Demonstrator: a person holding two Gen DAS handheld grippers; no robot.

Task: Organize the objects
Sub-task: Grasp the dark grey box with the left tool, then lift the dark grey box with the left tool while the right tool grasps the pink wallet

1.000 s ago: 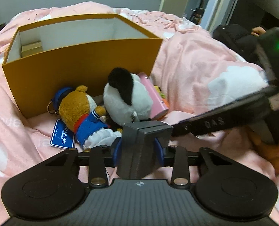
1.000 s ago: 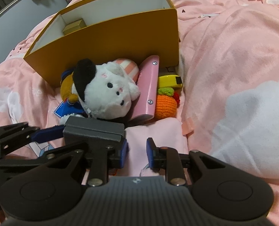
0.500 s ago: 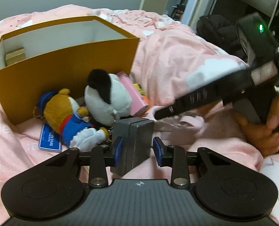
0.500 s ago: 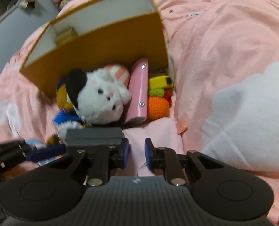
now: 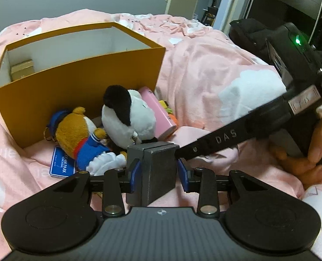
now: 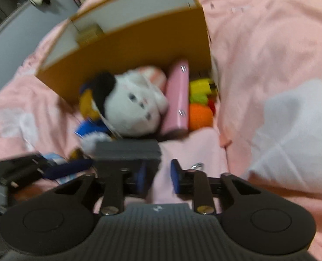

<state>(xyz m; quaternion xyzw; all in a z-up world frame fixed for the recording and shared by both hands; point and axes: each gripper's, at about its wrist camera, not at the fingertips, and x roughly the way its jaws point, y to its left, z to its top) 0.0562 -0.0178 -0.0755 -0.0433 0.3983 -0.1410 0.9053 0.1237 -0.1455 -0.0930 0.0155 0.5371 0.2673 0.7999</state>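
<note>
Low, left gripper (image 5: pixel 158 171) beside plush toys (image 5: pixel 128 115)

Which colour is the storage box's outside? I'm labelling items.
Mustard-orange outside, white inside; the storage box shows best in the left wrist view.

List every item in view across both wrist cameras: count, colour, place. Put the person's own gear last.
Open cardboard box: 1, mustard-yellow outside, white inside, on the bed behind the toys.
Small gold box: 1, gold, inside the yellow box's left end.
White plush with black ear: 1, white and black, in front of the box.
Brown plush in blue sailor outfit: 1, brown and blue, left of the white plush.
Blue tag: 1, blue, on the bedding by the brown plush.
Pink flat case: 1, pink, leaning beside the white plush.
Orange knitted ball: 1, orange, right of the case.
Yellow item: 1, yellow, behind the ball; blurred.
Bedding: pink with white patches.
Left gripper: 1, black, blue pads, around a grey block.
Right gripper: 1, black, open.
</note>
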